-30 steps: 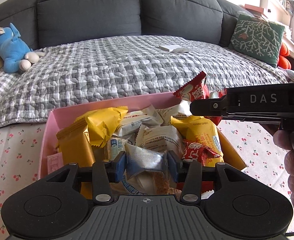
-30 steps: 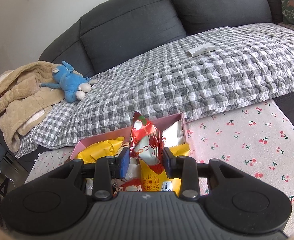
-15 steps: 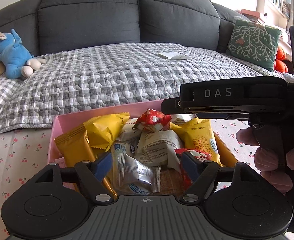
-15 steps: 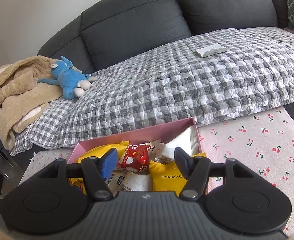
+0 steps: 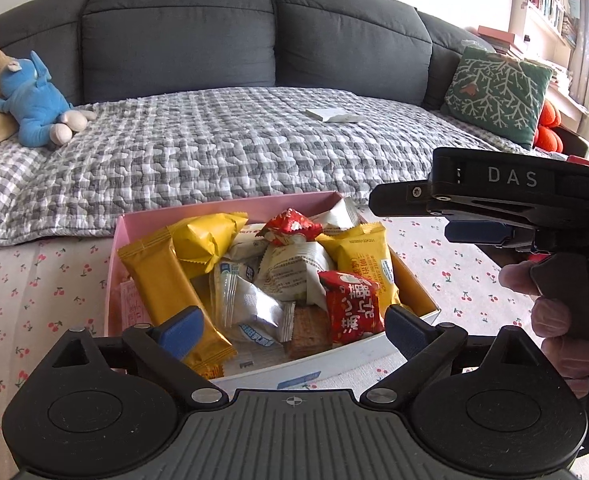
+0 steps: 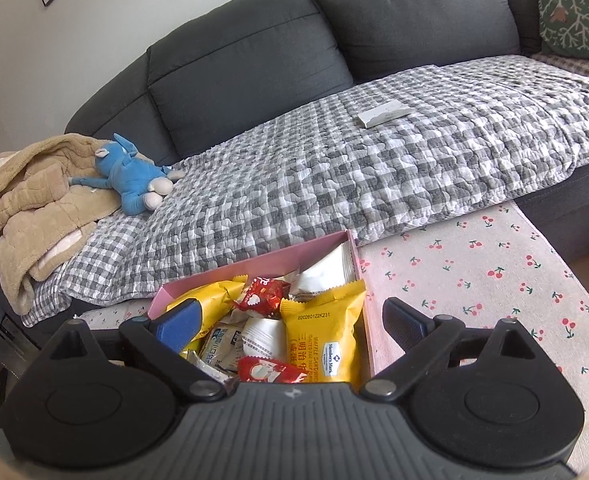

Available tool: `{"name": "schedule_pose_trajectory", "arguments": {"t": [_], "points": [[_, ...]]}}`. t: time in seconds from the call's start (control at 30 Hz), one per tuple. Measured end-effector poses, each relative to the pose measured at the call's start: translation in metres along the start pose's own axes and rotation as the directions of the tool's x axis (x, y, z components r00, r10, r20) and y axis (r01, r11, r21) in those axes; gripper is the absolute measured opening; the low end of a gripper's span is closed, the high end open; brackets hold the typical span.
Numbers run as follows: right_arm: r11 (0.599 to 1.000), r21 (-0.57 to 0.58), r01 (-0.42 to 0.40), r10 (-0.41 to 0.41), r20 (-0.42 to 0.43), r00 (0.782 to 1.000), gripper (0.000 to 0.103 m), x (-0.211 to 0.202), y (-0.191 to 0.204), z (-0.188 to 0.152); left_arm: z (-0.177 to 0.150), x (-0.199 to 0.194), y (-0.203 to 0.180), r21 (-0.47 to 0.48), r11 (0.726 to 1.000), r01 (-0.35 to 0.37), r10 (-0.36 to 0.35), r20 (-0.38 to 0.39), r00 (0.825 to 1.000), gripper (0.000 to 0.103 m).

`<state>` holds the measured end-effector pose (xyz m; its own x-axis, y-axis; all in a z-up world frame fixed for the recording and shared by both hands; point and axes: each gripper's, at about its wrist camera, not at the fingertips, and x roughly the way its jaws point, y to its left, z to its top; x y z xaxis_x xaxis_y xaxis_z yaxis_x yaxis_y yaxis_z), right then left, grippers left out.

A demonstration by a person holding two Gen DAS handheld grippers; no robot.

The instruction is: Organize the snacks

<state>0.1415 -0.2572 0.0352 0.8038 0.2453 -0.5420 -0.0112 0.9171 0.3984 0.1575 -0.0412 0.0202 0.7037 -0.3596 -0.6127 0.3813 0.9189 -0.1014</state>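
Note:
A pink box (image 5: 230, 206) on the cherry-print cloth holds several snack packets. My left gripper (image 5: 293, 330) hangs over its near edge, its jaws opening wide and nothing pressed between the pads. A silver packet (image 5: 250, 308) lies loose in the box just beyond them, beside a long yellow packet (image 5: 166, 280) and a red packet (image 5: 352, 306). My right gripper (image 6: 290, 320) hovers over the same box (image 6: 254, 268), jaws also opening and empty. A small red packet (image 6: 260, 298) rests on the pile ahead of it. In the left wrist view the right gripper (image 5: 410, 216) shows side-on, with a hand (image 5: 554, 320) behind it.
A grey sofa with a checked quilt (image 5: 214, 148) runs behind the box. On it lie a blue plush toy (image 5: 34, 104), a flat white pack (image 5: 332, 114), a green cushion (image 5: 498, 96) and a beige coat (image 6: 26, 200). Cherry-print cloth (image 6: 474, 280) stretches right of the box.
Both grippers have opened. The left let the silver packet drop into the box, and the right let go of the small red packet onto the pile. Both have drawn back and up.

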Motion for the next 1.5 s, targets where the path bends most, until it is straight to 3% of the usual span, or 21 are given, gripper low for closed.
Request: {"name": "schedule_pose_trajectory", "arguments": {"t": [0.47, 0.8, 1.03, 1.23, 1.5], "points": [[0.985, -0.138, 0.101, -0.110, -0.058, 0.992, 0.100, -0.039, 0.018, -0.041, -0.039, -0.047, 0.001, -0.019, 0.995, -0.101, 0.100, -0.043, 0.994, 0.102], [0.971, -0.208, 0.119, -0.136, -0.069, 0.988, 0.102, -0.064, 0.042, -0.064, -0.058, -0.074, 0.017, -0.065, 0.980, -0.186, 0.179, -0.094, 0.979, 0.102], [0.964, -0.246, 0.099, -0.128, -0.104, 0.986, 0.102, -0.063, 0.046, -0.081, -0.059, -0.079, 0.021, -0.069, 0.971, -0.228, 0.217, -0.143, 0.966, 0.102], [0.932, -0.323, 0.165, -0.205, -0.095, 0.974, 0.103, -0.061, 0.053, -0.089, -0.062, -0.079, 0.017, -0.075, 0.961, -0.266, 0.251, -0.172, 0.953, 0.102], [0.927, -0.331, 0.176, -0.232, -0.137, 0.963, 0.102, -0.057, 0.055, -0.096, -0.064, -0.078, 0.011, -0.085, 0.955, -0.284, 0.264, -0.193, 0.945, 0.102]]}}
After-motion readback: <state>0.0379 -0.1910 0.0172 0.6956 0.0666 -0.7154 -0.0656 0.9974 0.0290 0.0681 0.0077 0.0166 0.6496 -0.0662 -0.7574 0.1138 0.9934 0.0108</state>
